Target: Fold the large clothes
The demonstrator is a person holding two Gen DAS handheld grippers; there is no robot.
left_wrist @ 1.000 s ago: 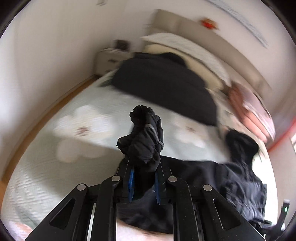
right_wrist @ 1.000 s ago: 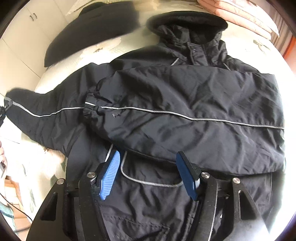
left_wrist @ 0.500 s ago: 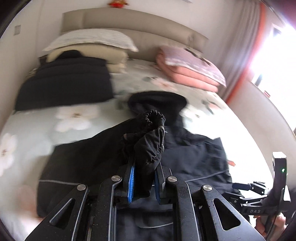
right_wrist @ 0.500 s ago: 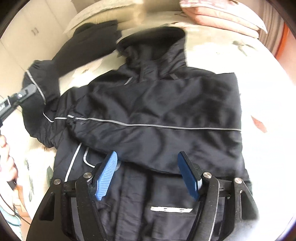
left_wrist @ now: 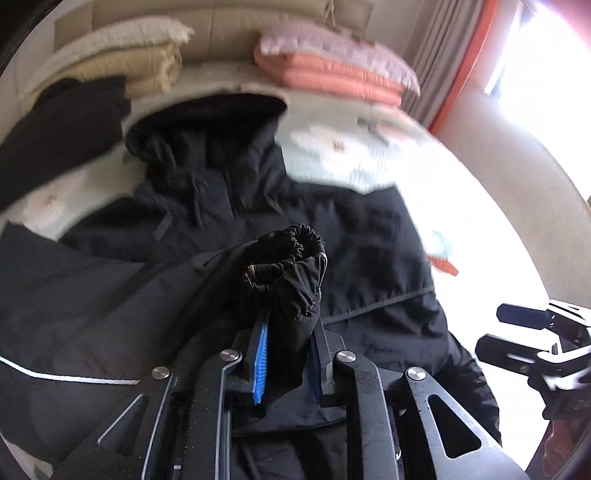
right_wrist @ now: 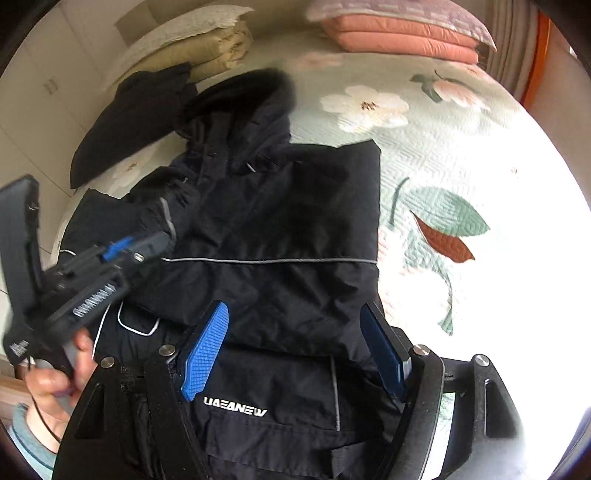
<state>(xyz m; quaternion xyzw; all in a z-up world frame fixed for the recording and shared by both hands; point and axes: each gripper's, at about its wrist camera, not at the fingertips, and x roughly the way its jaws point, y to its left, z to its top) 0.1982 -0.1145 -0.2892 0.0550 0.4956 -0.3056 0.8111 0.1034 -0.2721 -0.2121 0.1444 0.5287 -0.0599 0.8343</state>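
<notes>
A large black hooded jacket (right_wrist: pixel 280 229) with grey piping lies face up on the bed, also in the left wrist view (left_wrist: pixel 351 258). One sleeve is folded across its chest. My left gripper (left_wrist: pixel 288 354) is shut on the elastic cuff (left_wrist: pixel 291 266) of the other sleeve and holds it over the jacket's chest. It shows at the left of the right wrist view (right_wrist: pixel 147 247). My right gripper (right_wrist: pixel 295 350) is open and empty over the jacket's lower front, near the white logo (right_wrist: pixel 234 410). It shows at the right edge of the left wrist view (left_wrist: pixel 517 332).
The bed (right_wrist: pixel 461 147) has a pale floral quilt. Another black garment (right_wrist: pixel 136 118) lies at the back left. Beige pillows (right_wrist: pixel 207 44) and pink folded bedding (right_wrist: pixel 402 33) sit by the headboard. A bright window (left_wrist: pixel 546 66) is at the right.
My left gripper has carried the sleeve cuff from the left side of the bed over onto the jacket's chest. My right gripper has drawn back toward the jacket's hem.
</notes>
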